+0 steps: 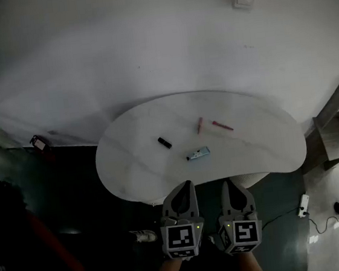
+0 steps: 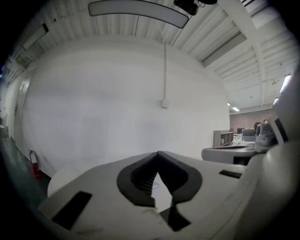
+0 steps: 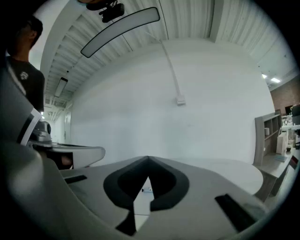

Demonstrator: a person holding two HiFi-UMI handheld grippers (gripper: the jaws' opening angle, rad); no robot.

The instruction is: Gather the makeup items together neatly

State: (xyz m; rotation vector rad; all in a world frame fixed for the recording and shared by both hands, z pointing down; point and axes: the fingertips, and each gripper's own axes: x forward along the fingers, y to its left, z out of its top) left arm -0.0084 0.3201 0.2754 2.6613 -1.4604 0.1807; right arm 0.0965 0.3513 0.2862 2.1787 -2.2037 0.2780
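From where I sit, the white tabletop (image 1: 133,166) carries four makeup items, all spread apart in its middle, none touching another.

Furthest left lies a short black stick (image 1: 164,142). Its long axis runs from far-left to near-right.

Next, and nearest to me, is a blue tube (image 1: 198,153). It lies almost left to right, its right end a little farther away and its darker end to the left.

Beyond the tube is a red pencil (image 1: 200,125), close to a near-far line, its far end leaning slightly right. I cannot tell which end is its tip.

Just right of it lies a second pencil (image 1: 222,126), slanting from far-left to near-right, so the two pencils' far ends stand closer than their near ends.

Both tools hang off the near edge of the tabletop, side by side and well short of the items. The left gripper (image 1: 186,186) points at the table with its fingers (image 2: 138,180) closed tip to tip and nothing between them. The right gripper (image 1: 230,183) is the same, its fingers (image 3: 164,180) pressed together and empty.
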